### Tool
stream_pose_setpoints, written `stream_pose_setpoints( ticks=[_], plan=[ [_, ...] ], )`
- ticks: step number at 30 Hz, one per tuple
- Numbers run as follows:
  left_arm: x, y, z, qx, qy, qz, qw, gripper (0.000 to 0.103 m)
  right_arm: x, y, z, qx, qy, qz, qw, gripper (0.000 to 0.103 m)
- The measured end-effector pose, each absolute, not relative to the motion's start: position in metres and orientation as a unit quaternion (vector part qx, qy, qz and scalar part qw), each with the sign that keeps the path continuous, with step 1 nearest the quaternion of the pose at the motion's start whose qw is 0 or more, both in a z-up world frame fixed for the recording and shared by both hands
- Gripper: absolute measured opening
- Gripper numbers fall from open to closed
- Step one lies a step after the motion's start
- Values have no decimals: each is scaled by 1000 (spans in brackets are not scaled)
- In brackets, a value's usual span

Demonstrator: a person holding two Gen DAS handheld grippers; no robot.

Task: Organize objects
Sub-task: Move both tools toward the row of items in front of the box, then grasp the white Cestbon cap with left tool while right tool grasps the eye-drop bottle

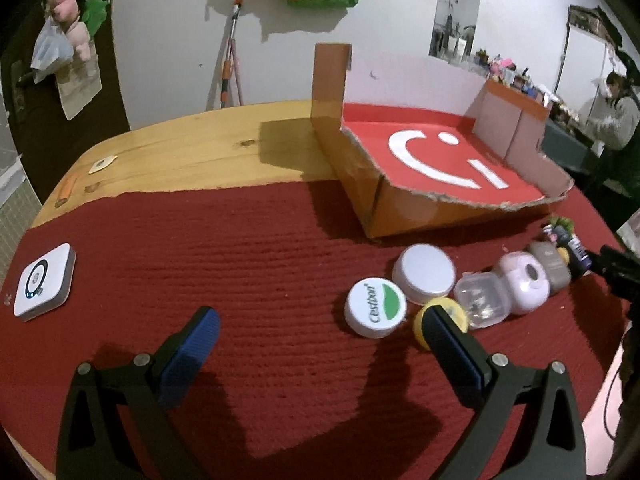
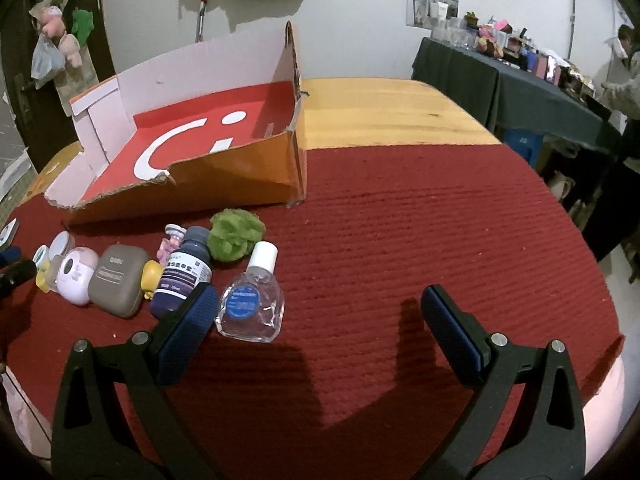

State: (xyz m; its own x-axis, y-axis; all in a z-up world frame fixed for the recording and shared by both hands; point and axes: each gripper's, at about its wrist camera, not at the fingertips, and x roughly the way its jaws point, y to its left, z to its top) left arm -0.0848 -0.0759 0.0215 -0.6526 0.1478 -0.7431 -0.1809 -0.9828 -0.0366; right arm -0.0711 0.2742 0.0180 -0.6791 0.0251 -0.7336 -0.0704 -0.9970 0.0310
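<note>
A row of small items lies on the red mat before a torn cardboard box with a red floor. In the left wrist view my left gripper is open, empty, its right finger overlapping a yellow cap; beside it sit a white-green lid, a white lid, a clear case and a pink case. In the right wrist view my right gripper is open, with a clear dropper bottle just inside its left finger. A dark bottle, grey case and green pompom lie nearby.
A white square device sits at the mat's left edge. The wooden table extends behind the mat. A dark-clothed table with clutter and a person stand at the far right. A broom leans on the wall.
</note>
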Motion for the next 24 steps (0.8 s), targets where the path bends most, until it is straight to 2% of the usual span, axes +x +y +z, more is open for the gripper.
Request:
stream_pose_setpoints(
  ticks=[11,13,17,18,19,20,21,23,24],
  plan=[
    [-96,-66,16,-427,67,897,90,95,-75,269,14,-405,18,914,24,103],
    [-95,-64,17,-427,67,897,97,87,-74,269,13,-401,20,916,20,100],
    [-90,-60,19,-421,63,897,117,68,-74,263,12,-394,7,919,14,83],
    [-88,-59,20,-418,63,898,123,57,-73,260,12,-391,-3,920,11,74],
    [-87,-57,20,-415,62,898,133,51,-72,258,13,-387,-6,922,5,63],
    [-84,-55,21,-412,63,898,141,40,-70,257,13,-383,-7,924,-1,59],
    [-83,-52,21,-409,66,898,147,33,-69,256,14,-382,-8,924,-4,47],
    [-79,-48,22,-403,72,900,147,33,-66,255,16,-376,-5,926,-7,32],
    [-79,-47,22,-402,72,901,146,33,-65,257,16,-376,-1,926,-9,32]
  ],
)
